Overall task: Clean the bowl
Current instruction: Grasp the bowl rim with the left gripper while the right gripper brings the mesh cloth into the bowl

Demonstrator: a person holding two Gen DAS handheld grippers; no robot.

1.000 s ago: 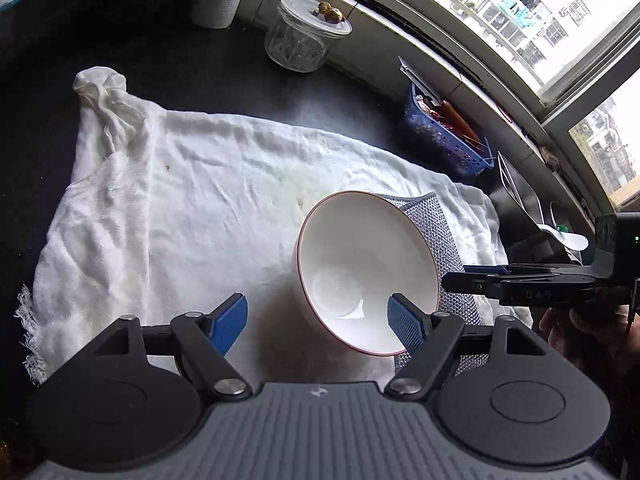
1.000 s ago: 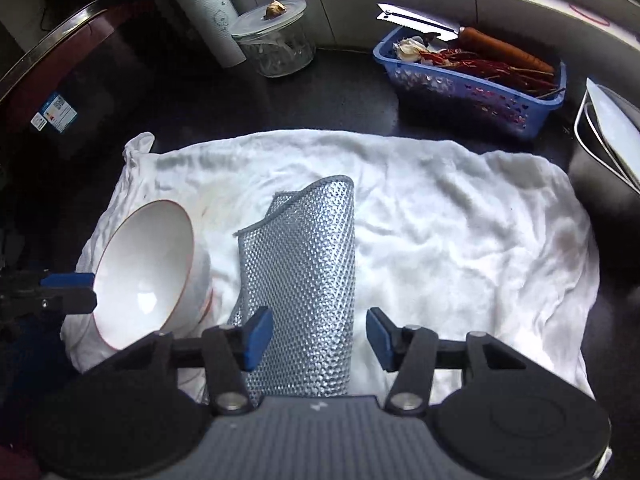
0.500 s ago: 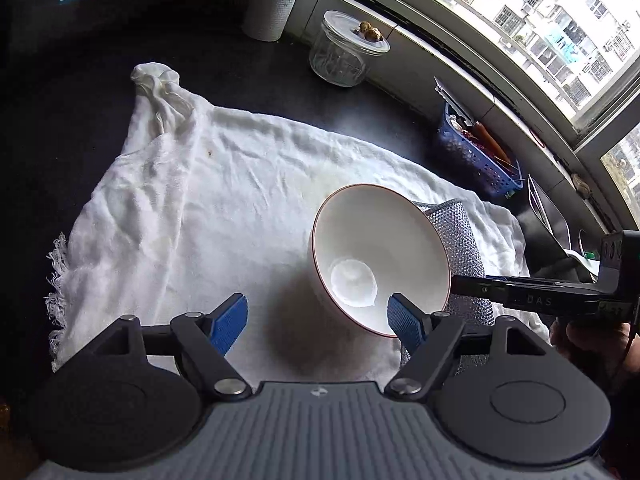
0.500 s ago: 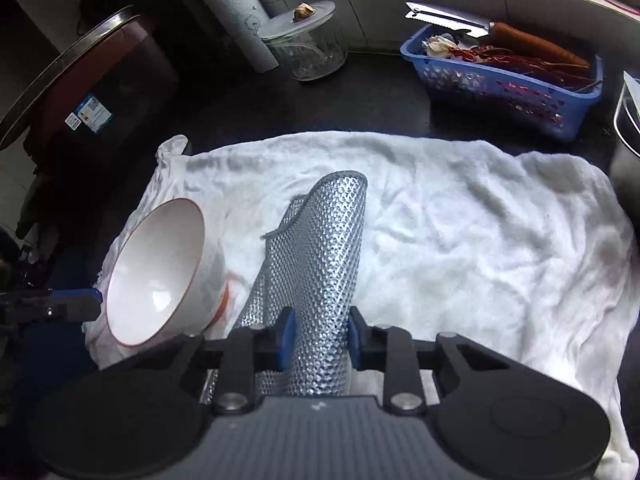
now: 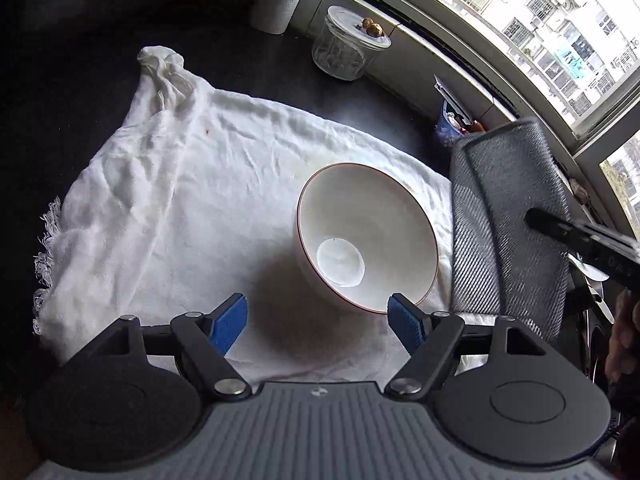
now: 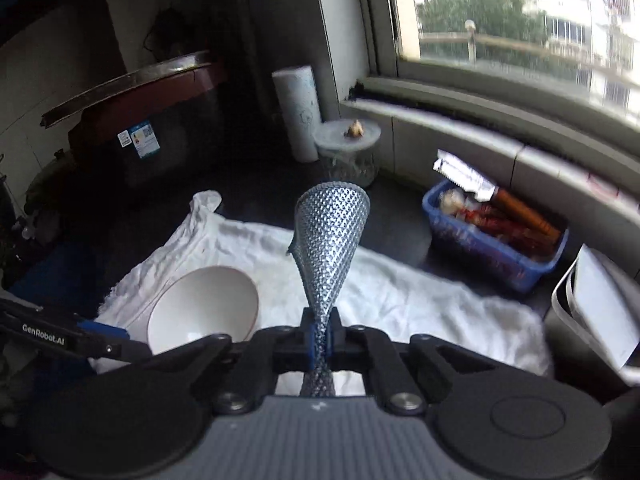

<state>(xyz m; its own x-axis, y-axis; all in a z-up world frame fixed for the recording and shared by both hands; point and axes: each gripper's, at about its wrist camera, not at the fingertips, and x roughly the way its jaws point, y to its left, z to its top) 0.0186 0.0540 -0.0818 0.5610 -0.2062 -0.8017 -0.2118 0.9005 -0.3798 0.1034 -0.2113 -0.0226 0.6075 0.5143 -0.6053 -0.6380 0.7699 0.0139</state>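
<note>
Left hand-held gripper sits nearest in its own view, blue pads spread wide. Its right pad is at the near rim of the bowl; true contact or a grip on the rim can't be told. The bowl is white with a thin reddish rim, tilted with its opening toward the left camera, resting on the white towel that covers the dark table.

Right hand-held gripper has its pads pressed together, pinching the silver mesh cloth. The cloth is lifted off the towel and fans out upward from the pinch. In the left view it hangs just right of the bowl, blurred, not touching it.

In the right view the bowl lies left of the pinched cloth, with the left gripper's finger beside it.

Farther back: a glass jar with a lid, something small and brown on top. A paper roll stands just beside it. A blue basket of reddish items sits against the wall under the window.
</note>
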